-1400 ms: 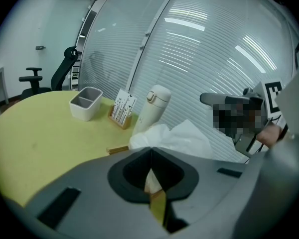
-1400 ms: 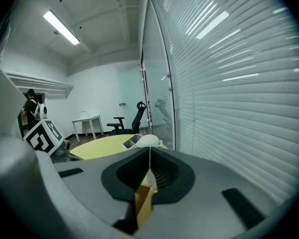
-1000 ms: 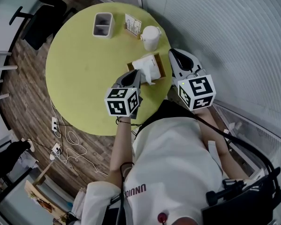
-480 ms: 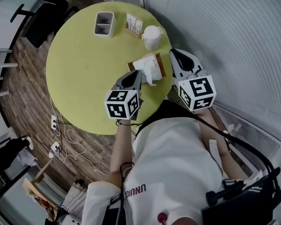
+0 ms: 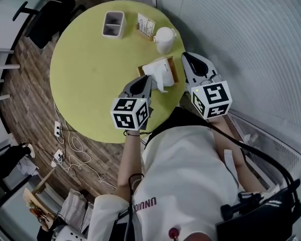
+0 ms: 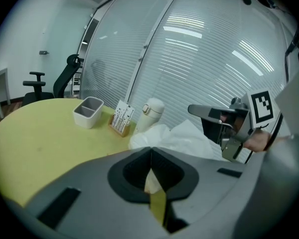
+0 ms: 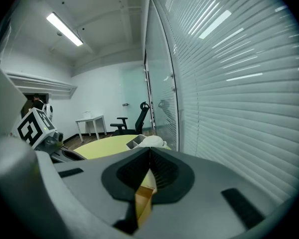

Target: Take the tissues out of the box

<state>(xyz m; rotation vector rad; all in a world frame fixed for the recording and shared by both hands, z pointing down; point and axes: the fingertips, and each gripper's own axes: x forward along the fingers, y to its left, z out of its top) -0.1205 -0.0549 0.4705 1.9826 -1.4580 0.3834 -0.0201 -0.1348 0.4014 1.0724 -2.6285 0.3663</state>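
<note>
Just beyond the left gripper's [image 5: 146,79] closed fingers (right gripper [image 5: 187,58] likewise closed) lies the tissue [image 5: 157,73].

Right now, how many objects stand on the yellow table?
4: grey divided bin far side, card holder right of it, white flask further right, tissue box nearest the person; left gripper may hide more.
</note>
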